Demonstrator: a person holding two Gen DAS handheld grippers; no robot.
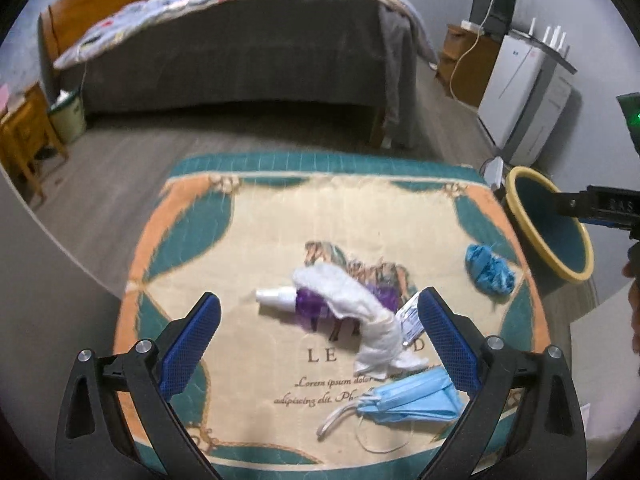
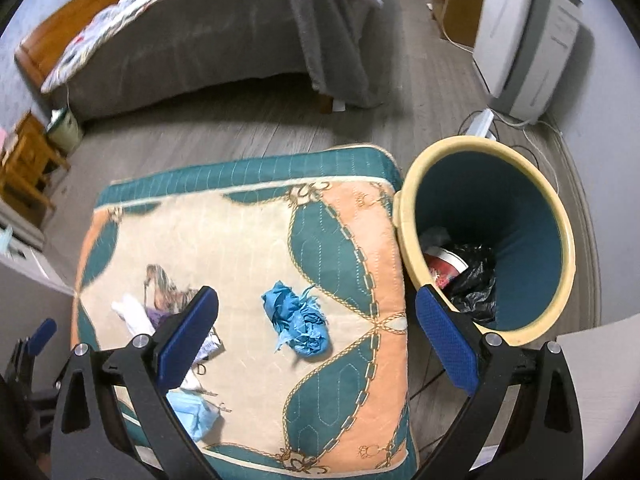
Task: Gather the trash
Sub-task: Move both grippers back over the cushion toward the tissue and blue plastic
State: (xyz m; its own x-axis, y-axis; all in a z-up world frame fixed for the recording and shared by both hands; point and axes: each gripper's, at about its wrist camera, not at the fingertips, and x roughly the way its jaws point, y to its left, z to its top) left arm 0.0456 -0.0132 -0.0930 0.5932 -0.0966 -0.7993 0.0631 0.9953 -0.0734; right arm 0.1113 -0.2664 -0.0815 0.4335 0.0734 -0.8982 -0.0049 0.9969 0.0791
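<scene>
On a patterned cushion (image 1: pixel 248 232) lie a white crumpled tissue (image 1: pixel 360 312), a purple spray bottle (image 1: pixel 296 300) with a white cap, a light blue face mask (image 1: pixel 412 400), a small wrapper (image 1: pixel 410 318) and a crumpled blue wad (image 1: pixel 490 268). My left gripper (image 1: pixel 320 308) hovers open above the tissue and bottle, empty. My right gripper (image 2: pixel 316 312) is open and empty above the blue wad (image 2: pixel 298 324), near the cushion's (image 2: pixel 224 232) right edge. Beside the cushion stands a yellow-rimmed teal bin (image 2: pixel 536 236) holding a black bag and other rubbish. The mask (image 2: pixel 192 416) shows under the right gripper's left finger.
A bed (image 1: pixel 248 52) with a grey cover stands across the wooden floor. A white appliance (image 1: pixel 520 92) and cables sit at the right wall. A wooden nightstand (image 1: pixel 24 136) and a small green bin (image 1: pixel 68 114) stand at the left. The bin (image 1: pixel 560 228) is right of the cushion.
</scene>
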